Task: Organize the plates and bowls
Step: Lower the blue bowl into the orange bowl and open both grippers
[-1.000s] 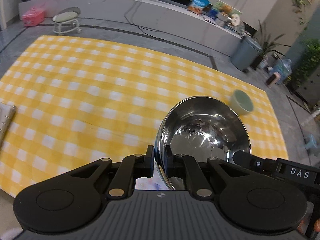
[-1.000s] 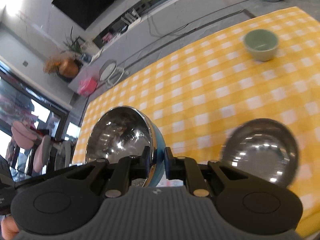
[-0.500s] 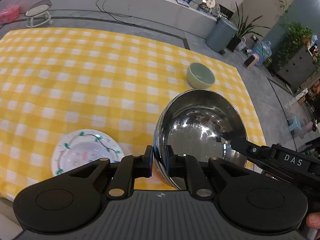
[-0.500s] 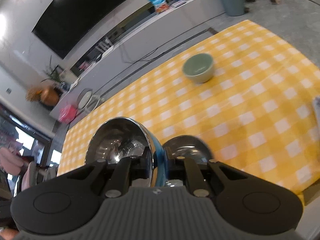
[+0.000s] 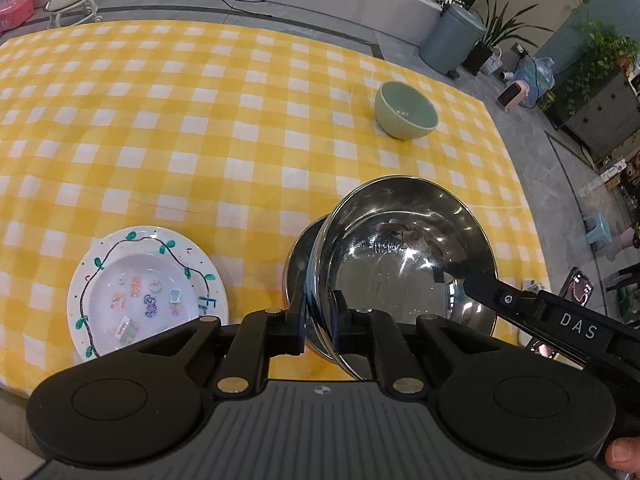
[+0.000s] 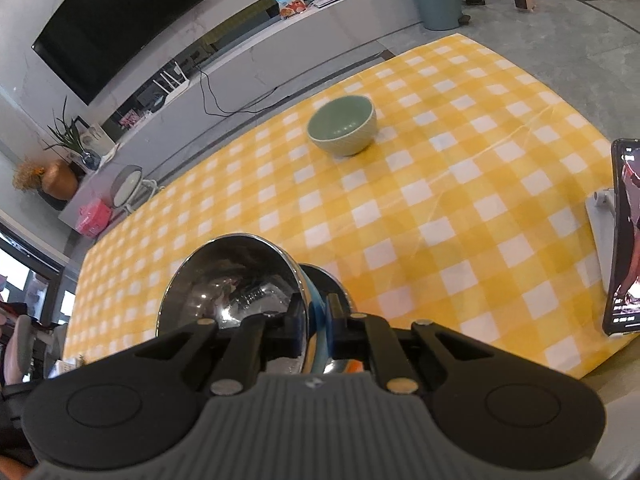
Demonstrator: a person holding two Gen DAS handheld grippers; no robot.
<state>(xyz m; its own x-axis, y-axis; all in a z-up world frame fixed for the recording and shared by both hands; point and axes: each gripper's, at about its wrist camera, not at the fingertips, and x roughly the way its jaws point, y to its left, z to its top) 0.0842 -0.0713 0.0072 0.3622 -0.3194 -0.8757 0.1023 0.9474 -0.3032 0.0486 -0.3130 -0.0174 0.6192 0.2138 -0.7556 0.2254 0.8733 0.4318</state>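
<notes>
My left gripper (image 5: 318, 320) is shut on the rim of a steel bowl (image 5: 404, 256), held tilted over a second steel bowl (image 5: 298, 256) whose edge shows beneath it. My right gripper (image 6: 316, 320) is shut on the rim of a steel bowl with a blue outside (image 6: 236, 280); another steel bowl (image 6: 332, 280) shows just behind it. The right gripper's finger (image 5: 492, 292) reaches the far rim in the left wrist view. A green ceramic bowl (image 5: 406, 110) stands upright farther back on the table, also in the right wrist view (image 6: 342, 126). A white decorated plate (image 5: 146, 294) lies at the left.
The table wears a yellow checked cloth (image 5: 200, 120). A phone on a stand (image 6: 624, 232) stands at the right edge. A grey bin (image 5: 452, 38), plants and a low counter lie beyond the table. The near table edge is just below the grippers.
Both grippers have come down and together with their steel bowls, so the bowls now overlap. The left view swung right; the plate and green bowl came into clear view.
</notes>
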